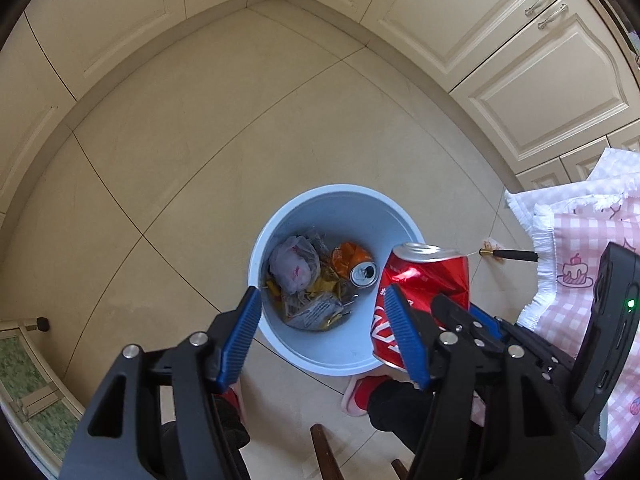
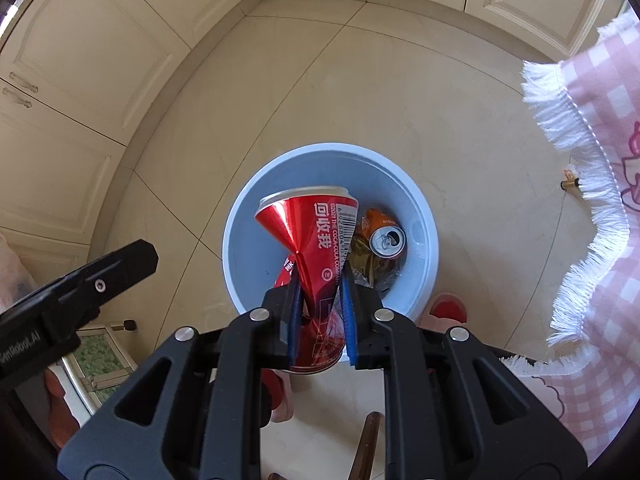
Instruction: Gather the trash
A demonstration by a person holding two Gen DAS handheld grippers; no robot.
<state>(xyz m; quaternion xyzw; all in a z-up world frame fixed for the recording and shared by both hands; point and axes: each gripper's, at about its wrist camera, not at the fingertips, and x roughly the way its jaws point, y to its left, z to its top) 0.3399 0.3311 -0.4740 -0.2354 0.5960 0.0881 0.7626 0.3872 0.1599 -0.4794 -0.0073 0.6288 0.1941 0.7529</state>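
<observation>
The crushed red metal can [image 2: 316,248] is glossy and creased, its silver rim bright. The round pale-blue plastic bin [image 2: 248,256] looks smooth and matt (crinkled plastic bag [image 1: 294,266] inside). The pink checked cloth [image 2: 600,120] has a fuzzy white fringe.

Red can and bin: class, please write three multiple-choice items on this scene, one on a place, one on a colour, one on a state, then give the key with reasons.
1. Where is the crushed red can?
A. lying on the floor
B. held above the bin
C. on the tablecloth

2. What colour is the bin?
A. light blue
B. green
C. black

3. How is the left gripper?
A. shut on a bag
B. shut on the can
C. open and empty

Key:
1 B, since the right gripper clamps the can over the bin's mouth.
2 A, as its rim and inner wall show pale blue.
3 C, because its fingers stand wide apart with only the bin seen between them.
</observation>
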